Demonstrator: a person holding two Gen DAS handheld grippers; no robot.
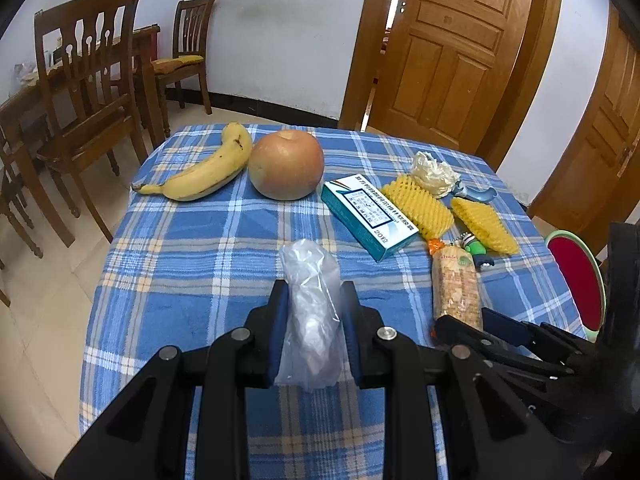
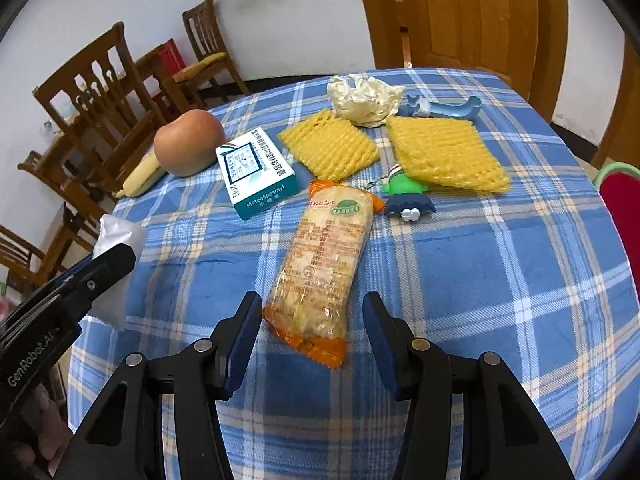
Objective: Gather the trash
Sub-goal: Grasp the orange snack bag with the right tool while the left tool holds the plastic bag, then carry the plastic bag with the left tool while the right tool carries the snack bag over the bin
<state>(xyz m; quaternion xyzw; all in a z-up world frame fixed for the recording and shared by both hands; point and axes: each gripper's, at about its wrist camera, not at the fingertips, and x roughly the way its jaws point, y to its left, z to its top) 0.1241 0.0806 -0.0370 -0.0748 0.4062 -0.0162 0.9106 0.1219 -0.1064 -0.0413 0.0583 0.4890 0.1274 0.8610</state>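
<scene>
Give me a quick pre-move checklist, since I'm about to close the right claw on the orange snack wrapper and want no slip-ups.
1. Left claw gripping the clear plastic bag: ok.
2. Right claw open: ok.
3. Snack wrapper lying between the right fingers: ok, its near end sits there.
4. Wrapper clear of the medicine box and keychain toy: ok.
5. Wrapper empty: cannot tell.
6. Trash bin in sight: not ok, none visible.
</scene>
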